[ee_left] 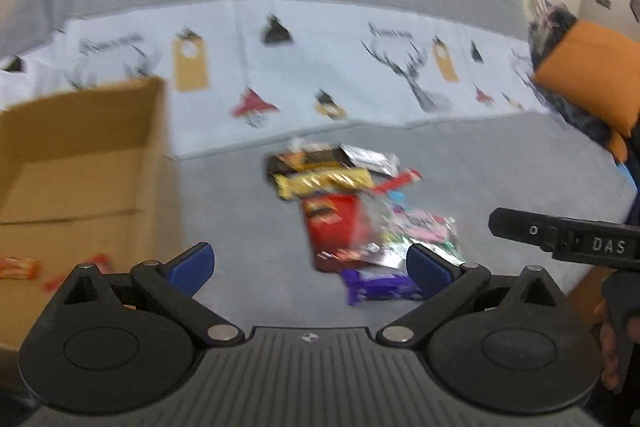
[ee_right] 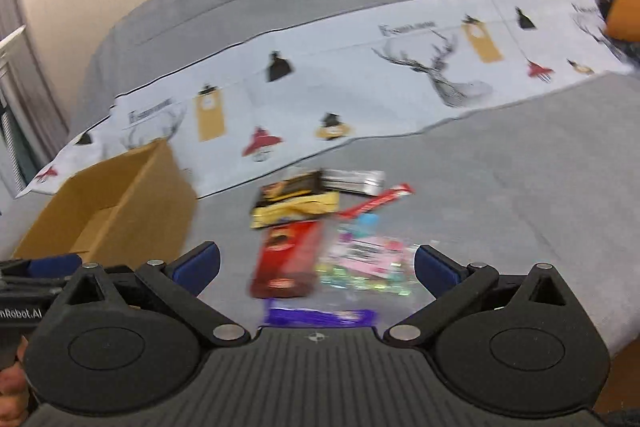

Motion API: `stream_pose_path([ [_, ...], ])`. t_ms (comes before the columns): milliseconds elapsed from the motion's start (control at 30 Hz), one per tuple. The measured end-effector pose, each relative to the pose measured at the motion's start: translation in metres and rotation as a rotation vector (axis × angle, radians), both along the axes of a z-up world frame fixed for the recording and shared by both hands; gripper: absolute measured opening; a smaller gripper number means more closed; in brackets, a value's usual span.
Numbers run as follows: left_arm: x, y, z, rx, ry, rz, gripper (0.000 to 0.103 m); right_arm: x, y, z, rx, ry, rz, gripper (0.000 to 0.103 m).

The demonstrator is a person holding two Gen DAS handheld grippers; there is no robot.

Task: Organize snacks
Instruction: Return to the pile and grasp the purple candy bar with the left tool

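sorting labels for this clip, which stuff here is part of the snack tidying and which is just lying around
Job: cardboard box; red packet; yellow bar; purple bar; pink sweets bag; both grippers, left and right, open.

Lying about: printed cloth; orange cushion.

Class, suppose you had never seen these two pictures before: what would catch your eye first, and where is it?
First, the bright pile of snacks on the grey bed, with a red packet in its middle and a purple wrapper nearest the camera. To its left stands an open cardboard box. Behind both lies a pale sheet printed with stag heads.
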State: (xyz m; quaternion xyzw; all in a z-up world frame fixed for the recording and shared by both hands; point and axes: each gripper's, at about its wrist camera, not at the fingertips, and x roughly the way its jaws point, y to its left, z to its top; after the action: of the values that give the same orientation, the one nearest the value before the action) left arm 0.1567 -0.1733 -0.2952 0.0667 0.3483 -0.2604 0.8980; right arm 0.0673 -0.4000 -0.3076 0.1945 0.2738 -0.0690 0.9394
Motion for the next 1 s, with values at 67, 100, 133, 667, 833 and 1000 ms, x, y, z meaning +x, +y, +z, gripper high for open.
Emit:
stream_pose_path([
  [67, 0.010, -0.014, -0.022, 0.014, 0.042, -0.028, 0.100, 0.004, -0.020, -0.020, 0.054, 0.063, -0.018, 0.102],
  [100, 0.014, -0.020, -0.033, 0.028, 0.063, -0.038, 0.095, 0.008, -0.028, -0.027, 0.080, 0.084, -0.017, 0.102],
  [133, 0.021, -0.026, -0.043, 0.038, 0.086, -0.049, 0.090, 0.014, -0.030, -0.032, 0.086, 0.100, -0.015, 0.101],
  [667, 0.064, -0.070, -0.107, -0.001, 0.199, -0.257, 0.023, 0.083, -0.031, -0.071, -0.016, 0.249, 0.088, 0.091],
  [833, 0.074, -0.058, -0.104, -0.029, 0.241, -0.230, 0.019, 0.086, -0.025, -0.078, 0.000, 0.281, 0.112, 0.088],
  [1000, 0.080, -0.034, -0.085, -0.016, 0.243, -0.104, 0.019, 0.081, -0.041, -0.076, 0.116, 0.242, 0.054, 0.084],
])
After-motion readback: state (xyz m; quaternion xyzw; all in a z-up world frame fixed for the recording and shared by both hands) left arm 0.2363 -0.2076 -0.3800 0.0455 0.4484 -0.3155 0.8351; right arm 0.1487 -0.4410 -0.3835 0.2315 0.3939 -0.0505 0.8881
